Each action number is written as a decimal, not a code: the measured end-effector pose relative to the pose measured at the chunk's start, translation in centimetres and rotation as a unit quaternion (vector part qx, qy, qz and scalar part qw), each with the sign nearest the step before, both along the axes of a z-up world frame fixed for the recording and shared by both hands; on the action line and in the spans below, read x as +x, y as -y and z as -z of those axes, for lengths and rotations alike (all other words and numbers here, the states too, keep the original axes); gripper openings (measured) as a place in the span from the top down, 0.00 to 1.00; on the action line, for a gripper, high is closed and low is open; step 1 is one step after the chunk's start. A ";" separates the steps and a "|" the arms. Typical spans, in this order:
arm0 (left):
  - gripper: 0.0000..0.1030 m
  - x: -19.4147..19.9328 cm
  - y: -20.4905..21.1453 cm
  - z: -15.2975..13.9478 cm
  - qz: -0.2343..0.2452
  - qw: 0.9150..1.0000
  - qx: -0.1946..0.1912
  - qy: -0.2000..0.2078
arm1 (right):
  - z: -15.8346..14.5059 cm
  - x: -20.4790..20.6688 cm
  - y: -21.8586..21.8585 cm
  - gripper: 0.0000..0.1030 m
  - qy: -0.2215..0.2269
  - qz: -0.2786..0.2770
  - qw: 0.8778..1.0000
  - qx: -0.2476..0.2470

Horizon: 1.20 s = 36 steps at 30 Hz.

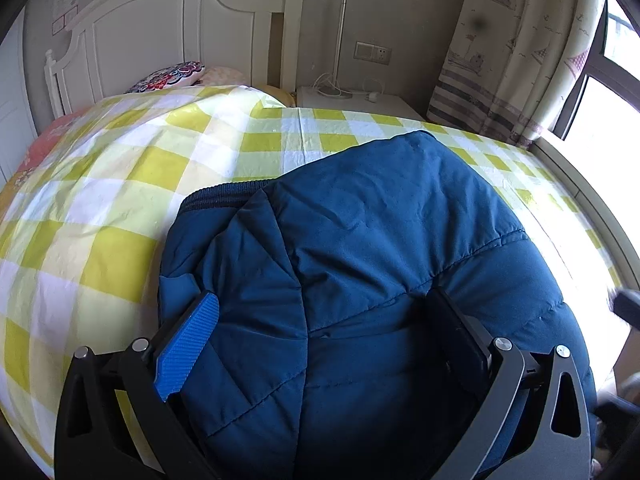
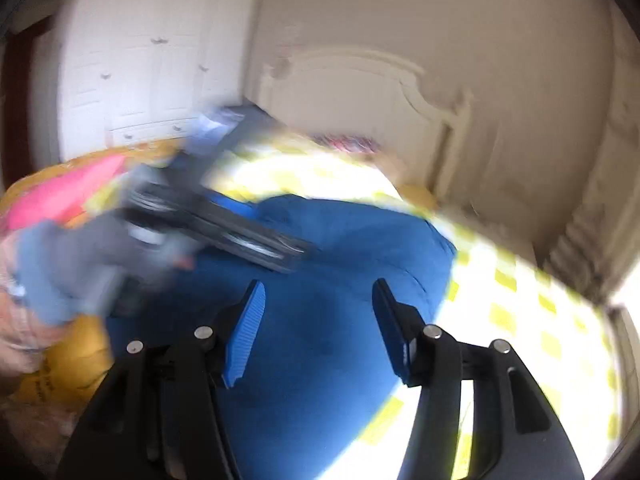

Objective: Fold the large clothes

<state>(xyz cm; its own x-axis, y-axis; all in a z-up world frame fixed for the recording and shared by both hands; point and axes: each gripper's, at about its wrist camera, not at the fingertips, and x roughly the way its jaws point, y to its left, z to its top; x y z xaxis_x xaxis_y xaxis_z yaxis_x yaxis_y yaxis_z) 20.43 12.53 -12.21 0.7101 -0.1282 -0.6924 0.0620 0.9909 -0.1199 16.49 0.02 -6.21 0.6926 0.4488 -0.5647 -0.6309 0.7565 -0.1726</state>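
Note:
A dark blue quilted jacket (image 1: 384, 240) lies folded into a thick bundle on the bed's yellow-and-white checked sheet (image 1: 120, 184). My left gripper (image 1: 324, 294) stands wide open low over its near end. The padded bulk swells up between the blue-padded left finger (image 1: 188, 344) and the dark right finger (image 1: 460, 324). The right wrist view is blurred. In it my right gripper (image 2: 319, 284) hangs open above the jacket (image 2: 352, 240) with nothing between its pads. A sleeved hand (image 2: 60, 264) holding a dark tool crosses the jacket from the left.
A white headboard (image 1: 160, 28) and patterned pillows (image 1: 168, 76) are at the bed's far end. Beside it stand a white nightstand (image 1: 360, 100) with a lamp pole and cables, a curtain (image 1: 512, 48) and a bright window. A white wardrobe (image 2: 152, 60), a yellow bag (image 2: 76, 360) and pink cloth (image 2: 68, 196) lie left.

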 end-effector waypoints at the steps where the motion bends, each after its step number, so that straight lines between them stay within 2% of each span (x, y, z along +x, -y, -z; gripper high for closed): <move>1: 0.04 -0.2 -0.2 -0.1 -0.004 1.000 -0.001 0.004 | 1.6 1.6 0.7 0.46 -0.043 -0.023 0.998 0.026; 2: 0.04 -0.2 -0.4 -0.1 -0.006 1.000 -0.005 0.004 | 1.9 2.4 1.6 0.45 -0.064 -0.032 0.996 0.062; 4: 0.04 -0.3 -0.5 -0.1 -0.007 1.000 -0.011 0.004 | 1.1 3.1 2.0 0.39 -0.080 -0.037 0.995 0.055; 6: 0.04 -0.4 -0.4 -0.2 -0.009 1.000 -0.008 0.005 | -0.8 3.4 1.4 0.37 -0.048 -0.029 0.998 0.010; 8: 0.04 -0.4 -0.5 -0.3 -0.011 1.000 -0.010 0.008 | -2.3 4.8 1.5 0.37 -0.028 0.011 0.999 0.022; 10: 0.04 -0.6 -0.6 -0.3 -0.013 1.000 -0.013 0.012 | -2.6 7.7 2.1 0.36 -0.052 0.056 0.995 0.060; 11: 0.04 -0.7 -0.7 -0.3 -0.015 1.000 -0.014 0.014 | -1.6 9.9 2.2 0.36 -0.074 0.083 0.992 0.057; 13: 0.04 -0.8 -1.1 -0.4 -0.026 0.999 -0.016 0.016 | 0.6 12.7 1.8 0.26 -0.126 0.089 0.986 0.068; 14: 0.04 -0.9 -1.4 -0.4 -0.030 0.999 -0.018 0.013 | 1.1 13.5 2.3 0.24 -0.147 0.095 0.980 0.094; 18: 0.04 -3.1 -2.3 -1.3 -0.045 0.999 -0.010 0.023 | 0.1 13.5 4.2 0.23 -0.187 0.102 0.971 0.106; 20: 0.04 -4.9 -3.8 -1.4 -0.044 0.998 -0.032 0.022 | -0.3 12.6 5.5 0.19 -0.205 0.104 0.964 0.133; 22: 0.04 -6.5 -5.3 -0.8 -0.044 0.997 -0.054 0.011 | -0.3 10.1 6.5 0.09 -0.220 0.094 0.958 0.158; 25: 0.04 -8.0 -7.9 1.4 -0.029 0.992 -0.119 -0.018 | 1.4 6.7 6.6 0.06 -0.261 0.053 0.945 0.191; 28: 0.04 -8.7 -9.8 4.1 0.000 0.978 -0.202 -0.057 | 4.0 4.5 7.4 0.03 -0.322 0.015 0.915 0.242; 30: 0.04 -8.6 -10.4 5.2 0.018 0.966 -0.246 -0.076 | 4.9 3.8 7.2 0.03 -0.352 -0.005 0.901 0.255; 34: 0.04 -8.0 -10.7 5.7 0.037 0.955 -0.280 -0.093 | 5.3 4.1 6.8 0.02 -0.362 -0.016 0.896 0.256; 36: 0.04 -7.8 -10.7 5.7 0.036 0.954 -0.283 -0.097 | 5.6 4.0 6.9 0.02 -0.367 -0.018 0.892 0.262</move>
